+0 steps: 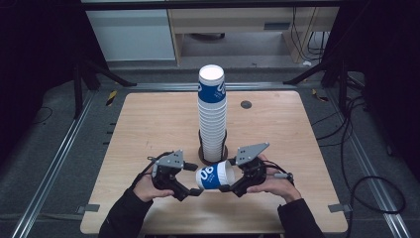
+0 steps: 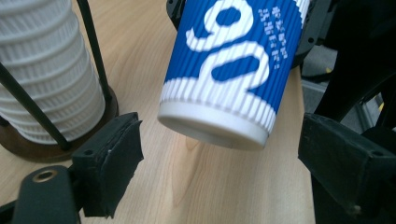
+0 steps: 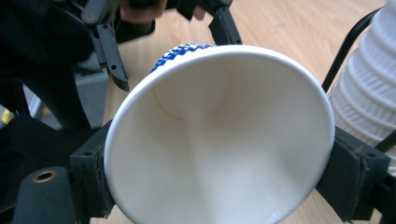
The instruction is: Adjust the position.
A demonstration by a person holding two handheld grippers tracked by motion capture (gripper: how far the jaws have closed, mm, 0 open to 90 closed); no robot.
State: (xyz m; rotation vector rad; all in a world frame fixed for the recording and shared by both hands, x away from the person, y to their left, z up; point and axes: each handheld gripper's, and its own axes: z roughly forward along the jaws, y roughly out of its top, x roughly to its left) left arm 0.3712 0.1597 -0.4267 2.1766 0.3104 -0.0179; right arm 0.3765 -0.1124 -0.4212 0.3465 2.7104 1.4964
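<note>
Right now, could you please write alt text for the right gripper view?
A paper cup lies on its side, held at the rim between the right gripper's jaws, its white inside facing the camera. The cup stack stands at the right; the left gripper is beyond.

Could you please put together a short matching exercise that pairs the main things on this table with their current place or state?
Column one:
1. single blue cup
2. cup stack
3. left tongs
4. right tongs

Column two:
A. open, closing on nothing
B. upright in a wire holder
C. lying sideways, held above the table
D. shut on the cup's rim end

Pairs: 1-C, 2-B, 3-A, 4-D
</note>
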